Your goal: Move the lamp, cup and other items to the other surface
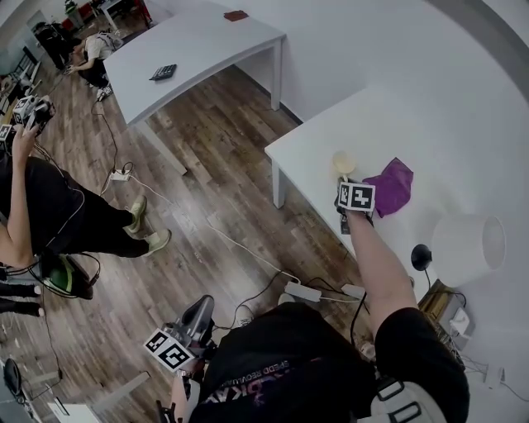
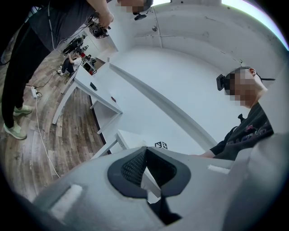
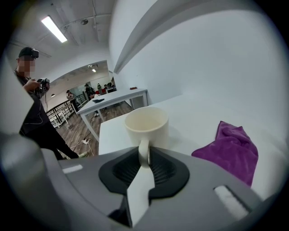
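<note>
A cream cup (image 3: 146,124) stands upright on the near white table (image 1: 310,149), close to its left edge. My right gripper (image 3: 144,155) reaches over that table, and the cup's handle sits pinched between its two pads. From the head view the cup (image 1: 343,163) shows just beyond the right gripper (image 1: 345,178). A purple cloth (image 1: 390,186) lies crumpled to the cup's right. The white lamp (image 1: 467,248) with a black base stands further along the table. My left gripper (image 1: 201,307) hangs low over the floor, jaws together and empty, seen also as the left gripper (image 2: 144,151).
A second white table (image 1: 190,49) stands across the wooden floor, bearing a dark flat item (image 1: 163,72) and a reddish one (image 1: 235,15). A person (image 1: 33,206) stands at the left. Cables and a power strip (image 1: 302,291) lie on the floor by my feet.
</note>
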`<state>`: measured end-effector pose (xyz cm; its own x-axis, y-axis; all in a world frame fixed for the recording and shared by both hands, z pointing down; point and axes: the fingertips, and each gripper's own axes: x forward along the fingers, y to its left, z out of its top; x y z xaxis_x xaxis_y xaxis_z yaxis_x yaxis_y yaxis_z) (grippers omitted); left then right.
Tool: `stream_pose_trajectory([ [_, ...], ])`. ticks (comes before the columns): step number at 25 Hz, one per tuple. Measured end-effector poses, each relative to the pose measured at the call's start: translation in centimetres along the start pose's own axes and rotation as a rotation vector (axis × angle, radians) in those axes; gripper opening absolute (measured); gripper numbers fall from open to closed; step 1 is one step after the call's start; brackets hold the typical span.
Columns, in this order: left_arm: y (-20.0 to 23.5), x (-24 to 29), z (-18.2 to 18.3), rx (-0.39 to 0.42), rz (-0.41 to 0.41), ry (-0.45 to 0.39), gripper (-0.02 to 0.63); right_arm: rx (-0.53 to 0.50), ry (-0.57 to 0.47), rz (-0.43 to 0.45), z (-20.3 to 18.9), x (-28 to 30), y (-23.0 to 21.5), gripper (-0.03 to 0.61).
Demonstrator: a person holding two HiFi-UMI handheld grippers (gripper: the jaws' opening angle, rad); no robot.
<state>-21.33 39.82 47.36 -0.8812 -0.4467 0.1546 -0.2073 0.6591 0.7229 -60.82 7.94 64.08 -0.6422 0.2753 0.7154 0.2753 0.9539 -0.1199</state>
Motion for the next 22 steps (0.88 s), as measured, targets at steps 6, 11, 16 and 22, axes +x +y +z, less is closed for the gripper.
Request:
stream_pose_trajectory([
  [6, 0.2, 0.1, 0.1, -0.003, -0.005, 0.008, -0.005, -0.032, -0.032, -0.023, -0.1, -0.4, 0.1, 0.052],
  [11, 0.1, 0.1, 0.3, 0.0, -0.008, 0.02, -0.005, -0.045, -0.07, -0.028, -0.1, -1.3, 0.2, 0.048],
  [16, -0.1, 0.4, 0.2, 0.002, -0.027, 0.03, -0.005, -0.055, -0.12, -0.003, -0.2, -1.9, 0.7, 0.048],
  [22, -0.2, 0.6, 0.5, 0.005, -0.046, 0.047, -0.005, -0.058, -0.131, -0.006, -0.4, -3.0, 1.0, 0.048],
])
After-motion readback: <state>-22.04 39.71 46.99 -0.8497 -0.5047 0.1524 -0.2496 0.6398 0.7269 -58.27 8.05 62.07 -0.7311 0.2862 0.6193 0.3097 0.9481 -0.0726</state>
